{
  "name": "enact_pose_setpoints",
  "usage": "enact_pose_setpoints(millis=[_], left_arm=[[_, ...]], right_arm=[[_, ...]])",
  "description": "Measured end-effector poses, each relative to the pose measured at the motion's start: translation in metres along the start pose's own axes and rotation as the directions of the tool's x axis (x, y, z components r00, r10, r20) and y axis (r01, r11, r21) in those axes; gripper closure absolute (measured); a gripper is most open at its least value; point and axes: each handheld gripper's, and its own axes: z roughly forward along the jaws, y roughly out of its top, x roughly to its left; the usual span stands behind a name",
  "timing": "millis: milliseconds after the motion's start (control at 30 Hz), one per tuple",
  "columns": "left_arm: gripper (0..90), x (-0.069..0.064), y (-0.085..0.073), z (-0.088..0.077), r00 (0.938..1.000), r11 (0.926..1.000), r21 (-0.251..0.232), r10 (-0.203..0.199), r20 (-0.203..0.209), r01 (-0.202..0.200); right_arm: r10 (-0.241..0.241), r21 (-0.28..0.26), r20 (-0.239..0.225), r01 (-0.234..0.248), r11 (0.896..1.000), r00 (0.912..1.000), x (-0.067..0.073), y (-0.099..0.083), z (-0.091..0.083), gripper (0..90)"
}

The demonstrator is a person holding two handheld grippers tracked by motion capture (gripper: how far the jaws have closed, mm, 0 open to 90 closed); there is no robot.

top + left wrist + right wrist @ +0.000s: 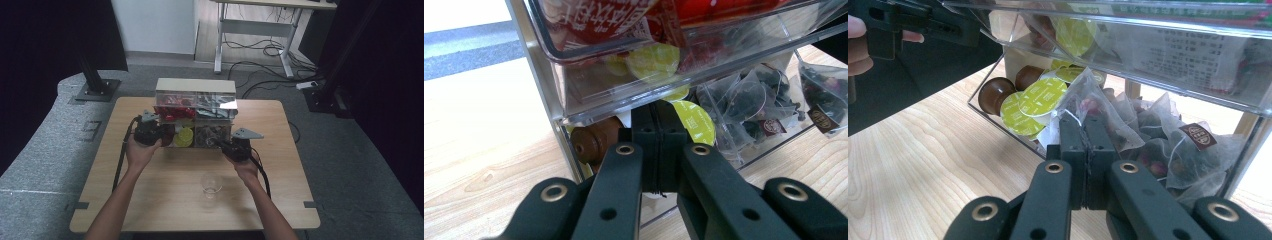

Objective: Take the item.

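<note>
With the left gripper (657, 122) shut empty at the organizer (195, 86), the right gripper (1087, 131) pinches a tea bag (1098, 107) from its lower drawer; next, lift it to the glass (211, 183).

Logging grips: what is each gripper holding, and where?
Right gripper pinches a tea bag by its lower corner; left gripper is shut at the drawer front, hold unclear.
</note>
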Motion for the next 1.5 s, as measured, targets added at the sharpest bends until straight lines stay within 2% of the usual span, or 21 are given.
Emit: enact_pose_setpoints(millis=[767,1100,1500], left_arm=[[89.3,-0.003,0.001,0.002,1.0,1.0,-0.003,-0.001,0.004,0.001],[89.1,-0.004,0.001,0.002,1.0,1.0,-0.002,0.0,0.002,0.0],[89.1,-0.005,0.001,0.002,1.0,1.0,-0.003,0.0,0.003,0.0]], right_arm=[[-0.012,-0.017,-0.01,0.012,1.0,0.9999,0.001,-0.006,-0.022,88.5],[-0.006,-0.024,-0.023,0.005,1.0,0.9997,0.008,-0.012,-0.034,88.5],[-0.004,-0.05,-0.049,0.001,0.999,0.9988,0.019,-0.019,-0.056,88.5]])
